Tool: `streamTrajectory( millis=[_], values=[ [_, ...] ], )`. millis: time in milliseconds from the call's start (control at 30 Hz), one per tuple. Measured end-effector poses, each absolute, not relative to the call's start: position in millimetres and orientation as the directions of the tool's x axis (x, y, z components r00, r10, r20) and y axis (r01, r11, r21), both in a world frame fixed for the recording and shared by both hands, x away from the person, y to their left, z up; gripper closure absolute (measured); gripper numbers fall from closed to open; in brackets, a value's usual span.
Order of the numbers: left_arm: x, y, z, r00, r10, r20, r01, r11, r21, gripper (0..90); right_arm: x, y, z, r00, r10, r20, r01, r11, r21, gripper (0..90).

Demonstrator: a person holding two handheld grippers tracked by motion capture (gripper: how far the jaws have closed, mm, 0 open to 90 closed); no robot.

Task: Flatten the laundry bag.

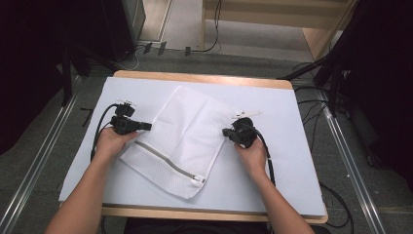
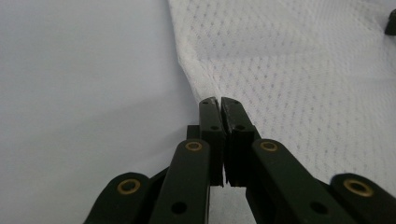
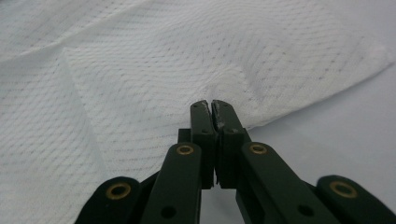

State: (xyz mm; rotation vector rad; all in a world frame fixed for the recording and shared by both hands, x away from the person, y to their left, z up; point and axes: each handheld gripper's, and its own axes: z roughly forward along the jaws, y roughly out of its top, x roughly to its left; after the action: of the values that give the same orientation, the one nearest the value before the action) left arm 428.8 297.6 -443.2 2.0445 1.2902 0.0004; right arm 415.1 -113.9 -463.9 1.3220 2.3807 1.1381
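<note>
Mesh bag [image 1: 182,139] flat – left gripper [image 2: 219,103], right gripper [image 3: 211,106] closed at its edges

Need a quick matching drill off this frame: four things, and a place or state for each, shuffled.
Things:
1. mesh bag
2. zipper
3. left gripper
4. right gripper

Places or states:
A. jaws closed, at the bag's right edge
B. grey strip along the bag's near end
C. white, lying flat on the white table cover
D. jaws closed, at the bag's left edge

Pairs: 1-C, 2-B, 3-D, 4-A
</note>
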Motion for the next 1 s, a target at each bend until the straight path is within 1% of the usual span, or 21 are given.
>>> streamTrajectory(
  millis=[100,167,333,433,767,1000],
  values=[
    [424.0,294.1,-441.8,0.505,0.788,-0.352,0.784,-0.249,0.569,89.1,420.7,-120.1,-462.8,-0.577,0.795,0.189,0.641,0.297,0.707,90.0],
    [421.1,292.3,-441.7,0.503,0.785,-0.362,0.784,-0.238,0.573,89.1,426.7,-123.6,-462.8,-0.569,0.797,0.204,0.663,0.297,0.688,90.0],
    [412.2,285.6,-441.8,0.513,0.781,-0.356,0.781,-0.252,0.572,89.1,437.9,-129.4,-462.4,-0.564,0.802,0.198,0.663,0.297,0.687,90.0],
    [405.8,283.2,-441.2,0.516,0.780,-0.353,0.776,-0.252,0.578,89.1,447.4,-133.7,-460.6,-0.553,0.806,0.213,0.676,0.285,0.680,90.0],
    [385.4,272.3,-439.9,0.529,0.781,-0.333,0.764,-0.268,0.587,89.0,465.0,-137.2,-460.3,-0.549,0.805,0.225,0.686,0.280,0.671,89.9],
    [375.6,266.9,-439.4,0.540,0.776,-0.325,0.759,-0.282,0.587,88.8,477.3,-137.3,-460.4,-0.562,0.795,0.228,0.681,0.288,0.674,89.9]
  ],
)
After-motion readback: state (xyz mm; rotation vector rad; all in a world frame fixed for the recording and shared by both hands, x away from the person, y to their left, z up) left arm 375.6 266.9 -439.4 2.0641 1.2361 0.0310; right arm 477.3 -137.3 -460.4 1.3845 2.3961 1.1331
